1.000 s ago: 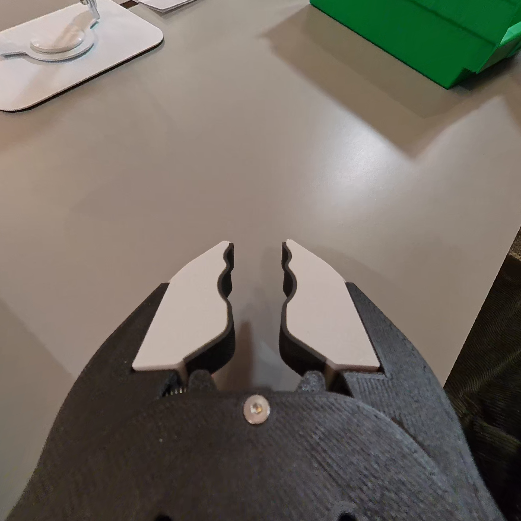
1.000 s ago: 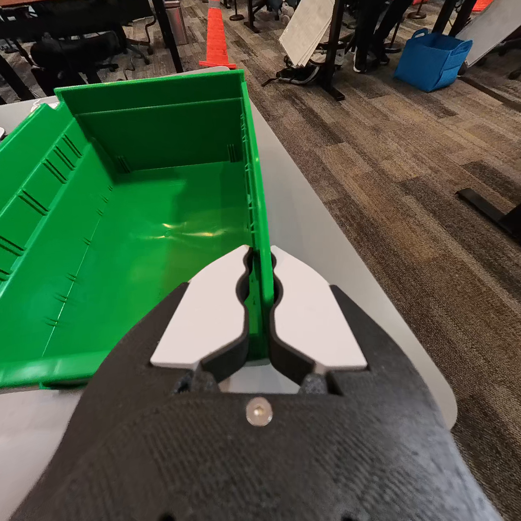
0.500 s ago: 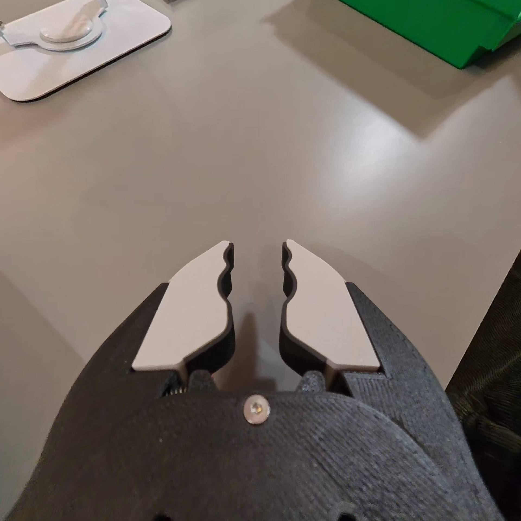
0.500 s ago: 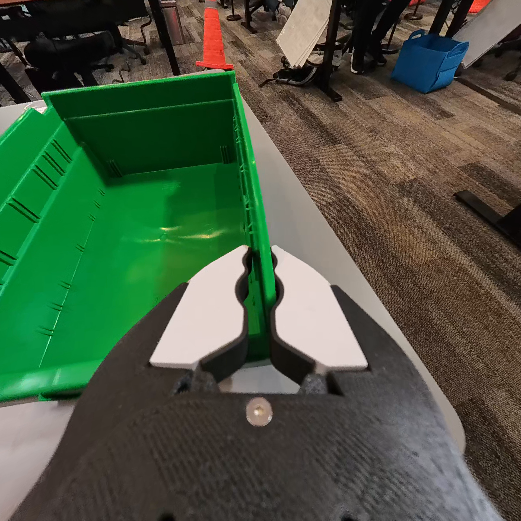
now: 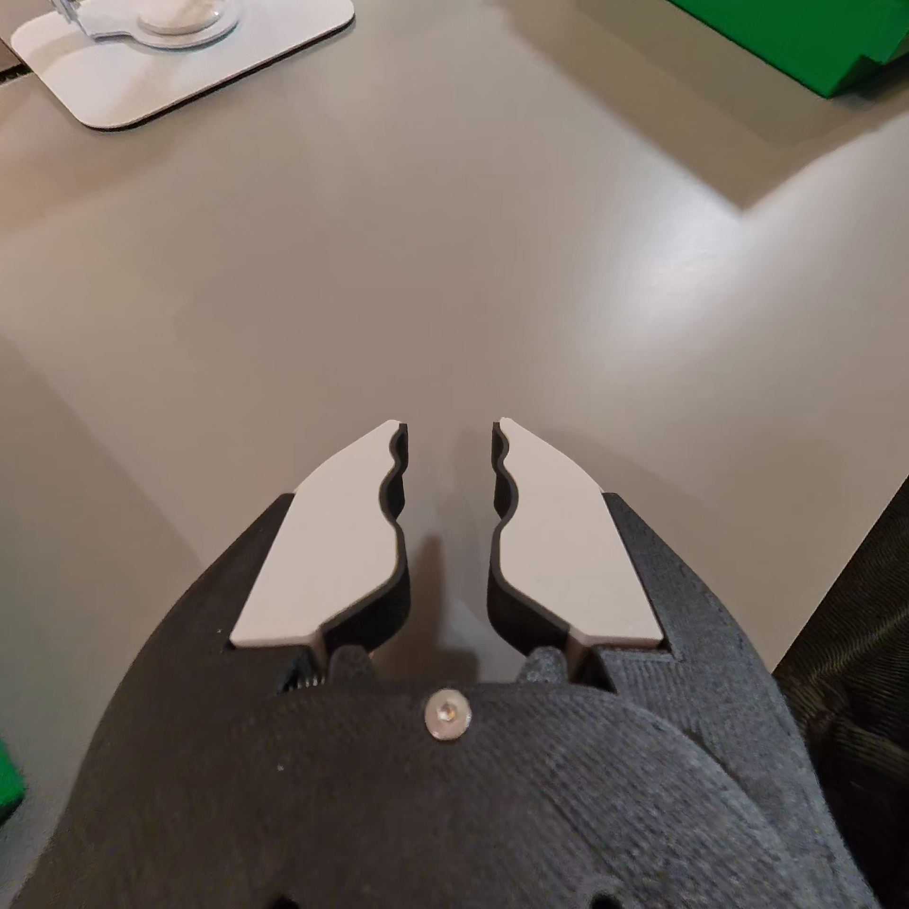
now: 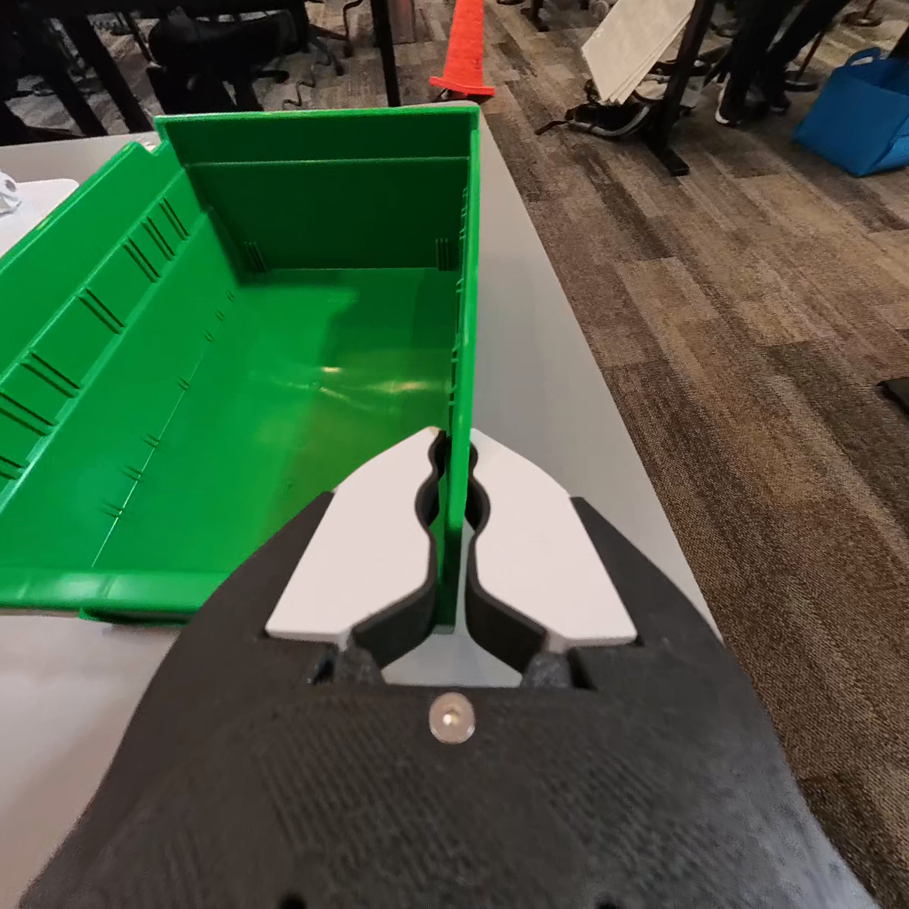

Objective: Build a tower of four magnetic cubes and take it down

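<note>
My right gripper (image 6: pixel 456 433) is shut on the right side wall of an empty green plastic bin (image 6: pixel 305 374), near its front corner. The bin sits on the grey table (image 6: pixel 531 344) close to its right edge. My left gripper (image 5: pixel 448 425) is open and empty, hovering low over bare grey tabletop (image 5: pixel 442 246). The green bin's outer side shows at the top right of the left wrist view (image 5: pixel 806 44).
A white mat (image 5: pixel 162 64) with a clear plastic object (image 5: pixel 182 24) on it lies at the far left of the table. A small green item (image 5: pixel 7 782) shows at the left edge. Beyond the table's right edge lies carpet with an orange cone (image 6: pixel 462 49) and a blue bag (image 6: pixel 861 113). About 55 centimeters separates my left fingertips from my right.
The right gripper has swung the bin, still gripped by its wall, so its far end now points more to the right. The left gripper's view shifted; the mat slid rightward and the bin went toward the corner.
</note>
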Motion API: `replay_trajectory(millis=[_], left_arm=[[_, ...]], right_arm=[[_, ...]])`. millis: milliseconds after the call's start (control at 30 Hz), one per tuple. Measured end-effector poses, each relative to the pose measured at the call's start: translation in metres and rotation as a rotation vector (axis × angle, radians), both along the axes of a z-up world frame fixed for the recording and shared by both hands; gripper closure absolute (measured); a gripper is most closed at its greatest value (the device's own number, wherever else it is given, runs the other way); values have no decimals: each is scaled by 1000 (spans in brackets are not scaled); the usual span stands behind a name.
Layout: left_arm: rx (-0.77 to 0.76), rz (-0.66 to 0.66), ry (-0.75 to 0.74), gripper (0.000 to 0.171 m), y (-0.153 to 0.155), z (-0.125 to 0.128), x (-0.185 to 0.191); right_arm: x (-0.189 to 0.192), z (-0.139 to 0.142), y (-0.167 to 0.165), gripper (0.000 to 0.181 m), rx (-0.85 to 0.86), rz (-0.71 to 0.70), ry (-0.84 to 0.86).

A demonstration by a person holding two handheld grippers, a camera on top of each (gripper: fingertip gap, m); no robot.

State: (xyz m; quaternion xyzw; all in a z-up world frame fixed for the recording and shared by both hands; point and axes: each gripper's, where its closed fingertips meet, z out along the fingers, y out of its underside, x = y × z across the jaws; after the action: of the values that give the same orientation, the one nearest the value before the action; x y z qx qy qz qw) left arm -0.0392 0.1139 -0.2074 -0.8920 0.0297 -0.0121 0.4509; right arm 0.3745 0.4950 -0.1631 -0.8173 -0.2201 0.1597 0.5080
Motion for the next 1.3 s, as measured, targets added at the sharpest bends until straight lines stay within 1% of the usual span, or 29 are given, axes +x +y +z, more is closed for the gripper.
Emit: replay_trajectory(millis=[167, 400, 567, 700, 967, 1033, 1167, 1300], left_arm=[[-7, 4, 5, 138, -3, -1, -1], [-17, -11, 14, 138, -2, -3, 2], [-20, -17, 19, 138, -3, -4, 2], [-22, -18, 18, 138, -3, -4, 3], [-33, -28, 30, 138, -2, -6, 5], [-35, -31, 34, 138, -2, -7, 5], [-38, -33, 38, 138, -3, -7, 5], [-39, -34, 37, 138, -3, -8, 6]], right_arm=[[-10, -1, -2, 175, -24, 59, 63], [-17, 2, -7, 176, 18, 110, -14], [-24, 3, -11, 175, 17, 140, -4], [-24, 1, -10, 175, 6, 137, 10], [-17, 1, -3, 175, -10, 69, 6], [-14, 8, -1, 175, 13, 39, 20], [-11, 30, -2, 167, 49, 33, 93], [-3, 54, -3, 162, 95, -4, 158]])
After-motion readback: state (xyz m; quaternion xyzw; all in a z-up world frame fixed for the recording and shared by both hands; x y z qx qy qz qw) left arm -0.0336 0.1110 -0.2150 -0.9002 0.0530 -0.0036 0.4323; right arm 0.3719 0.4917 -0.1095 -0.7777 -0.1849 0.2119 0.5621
